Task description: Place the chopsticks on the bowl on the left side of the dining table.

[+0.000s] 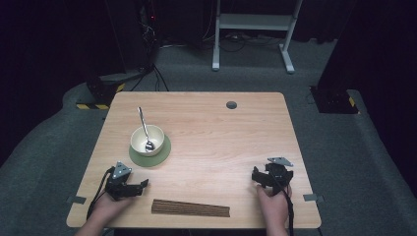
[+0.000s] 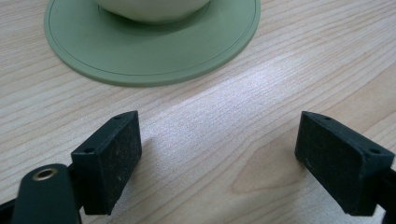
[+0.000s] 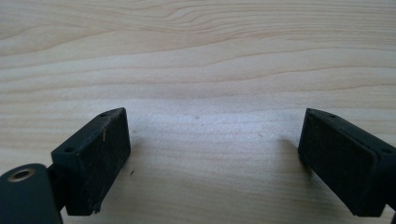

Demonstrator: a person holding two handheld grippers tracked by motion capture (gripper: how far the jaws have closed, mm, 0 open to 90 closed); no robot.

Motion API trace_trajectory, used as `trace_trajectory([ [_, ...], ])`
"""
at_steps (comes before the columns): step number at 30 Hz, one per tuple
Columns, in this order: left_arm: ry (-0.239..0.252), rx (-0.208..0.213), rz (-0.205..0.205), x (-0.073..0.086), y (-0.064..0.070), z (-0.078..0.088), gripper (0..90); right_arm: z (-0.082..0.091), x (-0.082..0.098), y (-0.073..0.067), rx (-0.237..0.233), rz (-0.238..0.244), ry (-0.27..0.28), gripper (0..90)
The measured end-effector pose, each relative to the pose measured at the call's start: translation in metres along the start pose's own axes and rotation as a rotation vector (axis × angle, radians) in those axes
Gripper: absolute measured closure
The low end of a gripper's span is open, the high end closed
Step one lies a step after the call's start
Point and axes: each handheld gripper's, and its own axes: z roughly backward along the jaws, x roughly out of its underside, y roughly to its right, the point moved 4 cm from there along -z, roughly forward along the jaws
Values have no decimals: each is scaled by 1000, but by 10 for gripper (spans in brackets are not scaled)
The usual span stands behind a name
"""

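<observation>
A cream bowl (image 1: 147, 140) stands on a round green mat (image 1: 162, 152) at the left middle of the wooden table, with a metal spoon (image 1: 144, 129) leaning in it. A dark brown slatted mat (image 1: 191, 208) lies flat near the front edge. My left gripper (image 1: 137, 186) rests low on the table just in front of the bowl, open, nothing between its jaws; the green mat (image 2: 149, 51) and the bowl's base (image 2: 152, 11) lie just ahead of it. My right gripper (image 1: 263, 175) sits open on bare wood at the front right, its fingers (image 3: 95, 158) wide apart.
A grey cable grommet (image 1: 231, 104) is set into the table near the far edge. Bits of grey tape (image 1: 311, 197) mark the front corners. Beyond the table stand a white desk frame (image 1: 253, 29) and dark equipment on the carpet.
</observation>
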Motion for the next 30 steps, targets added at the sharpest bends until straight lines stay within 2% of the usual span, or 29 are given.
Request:
trace_trajectory([
  [14, -14, -23, 18, -1, 0, -2, 94, 1, 0, 1, -11, 1, 3, 91],
  [19, -14, -25, 23, 1, 0, 0, 94, 1, 0, 2, -30, 11, 0, 110],
  [21, -15, -44, 35, 1, 3, 0, 91, 2, -1, 2, -54, 28, -1, 116],
  [23, -11, -56, 32, 1, 5, 1, 91, 4, -2, 3, -60, 32, 10, 110],
  [25, -12, -47, 25, 1, 5, 1, 91, 5, -2, 2, -62, 33, 12, 110],
  [27, -12, -39, 28, 3, 2, 3, 85, 7, 1, -3, -69, 54, 4, 106],
  [30, -7, -31, -11, 2, 2, 4, 86, 10, 1, -10, -79, 67, 5, 107],
])
